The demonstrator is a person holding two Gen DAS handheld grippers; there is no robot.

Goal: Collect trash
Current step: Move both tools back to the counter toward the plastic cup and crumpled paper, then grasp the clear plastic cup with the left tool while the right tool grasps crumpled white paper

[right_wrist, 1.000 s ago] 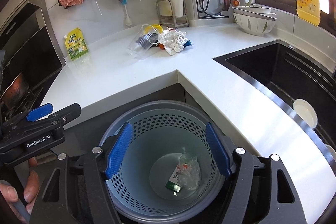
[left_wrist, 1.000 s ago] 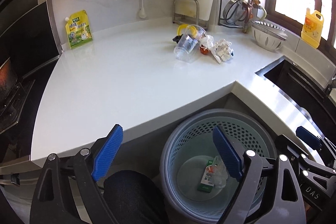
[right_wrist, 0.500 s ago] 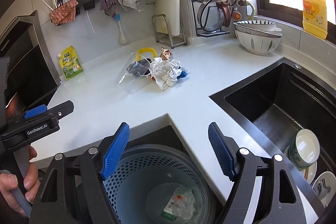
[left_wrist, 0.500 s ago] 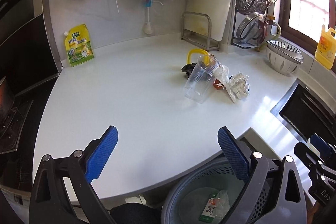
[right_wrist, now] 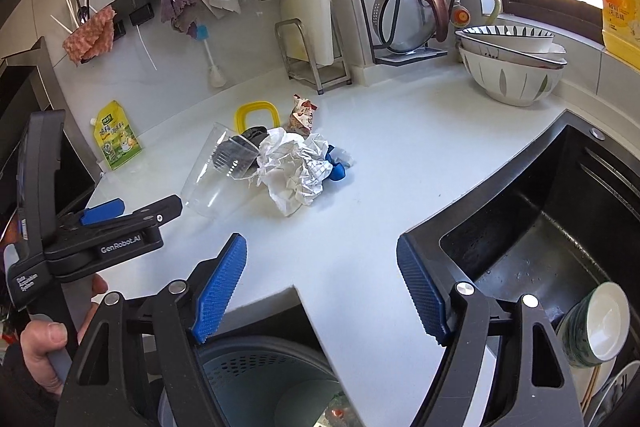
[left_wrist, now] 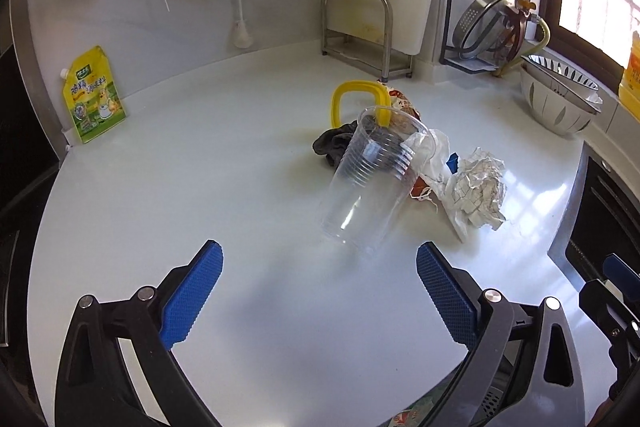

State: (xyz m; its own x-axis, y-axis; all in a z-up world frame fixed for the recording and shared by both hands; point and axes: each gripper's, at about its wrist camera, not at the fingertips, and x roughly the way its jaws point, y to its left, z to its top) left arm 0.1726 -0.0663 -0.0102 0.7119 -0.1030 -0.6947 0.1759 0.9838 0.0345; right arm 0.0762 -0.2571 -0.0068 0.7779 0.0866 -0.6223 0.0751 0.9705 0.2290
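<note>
- Tongs spread wide on both sides, nothing between the pads: the left gripper (left_wrist: 318,269) has just been opening its jaws further and holds nothing, and the right gripper (right_wrist: 322,277) has been opening a little too, equally bare.
- Trash sits in one heap on the white counter (left_wrist: 200,195), ahead of the left tongs and just right of their centre line: a clear plastic cup (left_wrist: 370,183) lying tilted with its base toward us, crumpled paper (left_wrist: 476,187) touching it on the right, a yellow ring (left_wrist: 358,99) and a dark rag (left_wrist: 334,147) behind.
- Why so wide? My guess is the cup is the bulkiest piece and nearest the left pads, so it needs the full spread.
- Bin (right_wrist: 256,379) waits below the counter edge, right under the right tongs (handy for a short drop).
- Right view gives what the left cannot: the blue scrap (right_wrist: 336,167) and the printed wrapper (right_wrist: 302,113) behind the paper, the sink (right_wrist: 540,239) with dishes, and a hand (right_wrist: 44,351) on the left tool's handle.
- Left view shows the cup head-on, with ridged cups nested inside.
</note>
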